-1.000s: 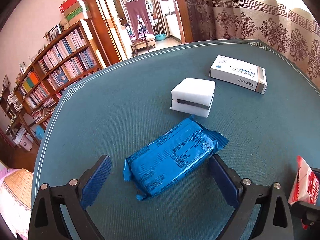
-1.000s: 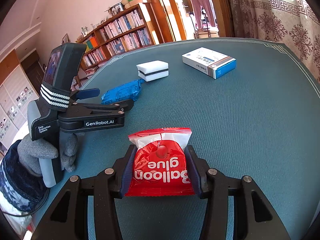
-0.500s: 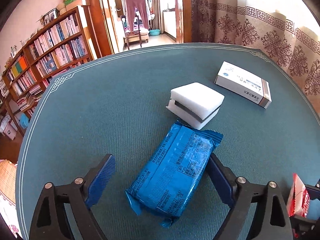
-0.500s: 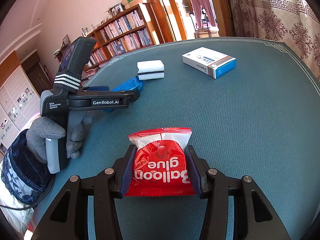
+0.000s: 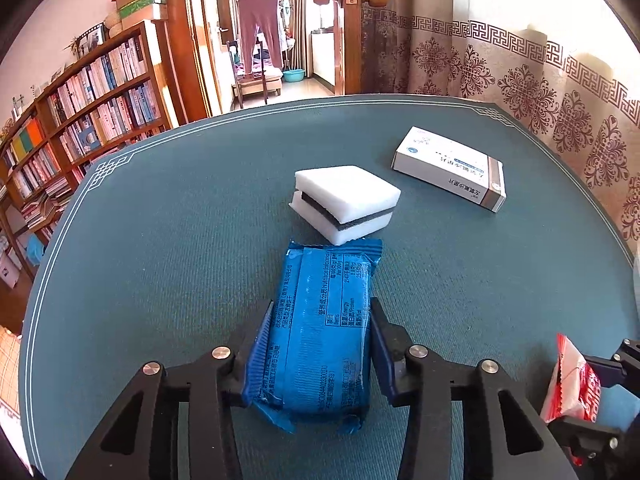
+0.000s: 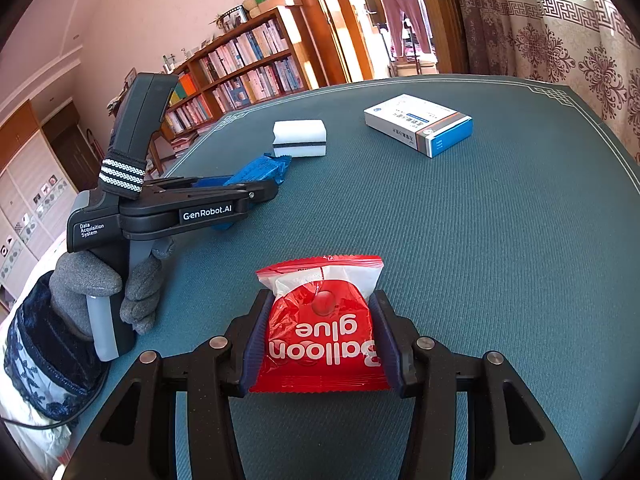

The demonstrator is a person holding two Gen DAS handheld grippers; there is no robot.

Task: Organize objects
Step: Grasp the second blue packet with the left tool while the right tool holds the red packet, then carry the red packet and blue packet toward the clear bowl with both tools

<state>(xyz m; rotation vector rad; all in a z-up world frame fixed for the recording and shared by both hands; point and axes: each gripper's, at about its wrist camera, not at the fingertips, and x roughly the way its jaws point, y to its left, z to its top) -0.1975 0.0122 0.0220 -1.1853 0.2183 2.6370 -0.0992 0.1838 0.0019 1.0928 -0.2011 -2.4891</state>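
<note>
- The left gripper (image 5: 322,320) is seen low in the centre of the left wrist view, its jaws closed on a blue packet (image 5: 320,332) gripped across its width; the packet lies on the green table (image 5: 160,240).
- The right gripper (image 6: 318,320) is seen low in the centre of the right wrist view, its jaws clamped on a red packet (image 6: 322,332) marked "Balloon glue".
- Just above the blue packet, a white sponge (image 5: 346,202) with a dark middle layer nearly touches its far end; a white box (image 5: 450,168) lies further to the upper right.
- For a clean lift, the blue packet is best raised straight up, so that the sponge is not dragged along.
- Compared with a second ago, the left jaws have just been closing: they stood wide on either side of the blue packet, and now they press on it. The packet, which lay slanted across the left view, is now seen lengthwise.
- The right grip on the red packet is unchanged.
</note>
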